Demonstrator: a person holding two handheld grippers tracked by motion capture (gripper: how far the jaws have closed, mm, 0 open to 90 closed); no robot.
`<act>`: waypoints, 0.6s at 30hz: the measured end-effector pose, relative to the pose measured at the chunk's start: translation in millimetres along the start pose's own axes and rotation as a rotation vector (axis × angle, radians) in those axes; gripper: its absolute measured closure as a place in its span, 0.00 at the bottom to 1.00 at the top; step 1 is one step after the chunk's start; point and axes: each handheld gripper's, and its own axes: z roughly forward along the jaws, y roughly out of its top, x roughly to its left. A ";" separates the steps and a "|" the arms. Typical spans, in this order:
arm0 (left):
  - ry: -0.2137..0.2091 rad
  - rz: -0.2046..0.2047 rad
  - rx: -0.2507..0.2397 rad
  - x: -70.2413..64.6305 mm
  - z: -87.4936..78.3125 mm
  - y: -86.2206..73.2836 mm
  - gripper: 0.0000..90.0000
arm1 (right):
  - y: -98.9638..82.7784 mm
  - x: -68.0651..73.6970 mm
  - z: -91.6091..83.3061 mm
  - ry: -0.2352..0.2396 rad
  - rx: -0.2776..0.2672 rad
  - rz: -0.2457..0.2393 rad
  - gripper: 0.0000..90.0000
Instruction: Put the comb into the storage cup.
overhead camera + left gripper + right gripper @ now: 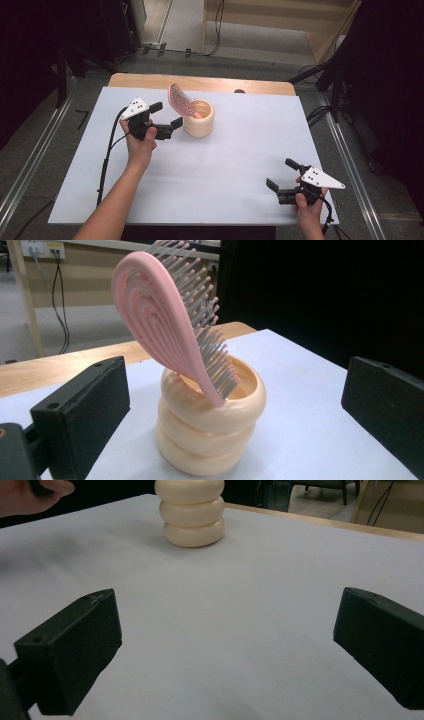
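Left claw [235,410], spread wide, faces pink hairbrush [172,322] leaning in holder [210,435].

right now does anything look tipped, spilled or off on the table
Nothing is spilled or damaged. The pink hairbrush stands handle-down in the cream ribbed holder, leaning against its rim, head sticking well out. The left claw is open beside the holder, touching neither.
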 end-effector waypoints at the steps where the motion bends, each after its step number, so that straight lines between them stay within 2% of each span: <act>1: -0.001 0.002 0.001 -1.6 -1.1 -1.1 0.00 | 0.0 0.0 0.0 0.000 0.000 0.000 0.00; 9: -0.003 0.034 0.013 -5.3 -12.5 -6.0 0.00 | 0.2 0.5 0.0 -0.001 0.000 0.001 0.00; 18: -0.002 0.047 0.003 -8.9 -31.3 -12.0 0.00 | 0.3 0.6 0.3 -0.001 0.002 -0.004 0.00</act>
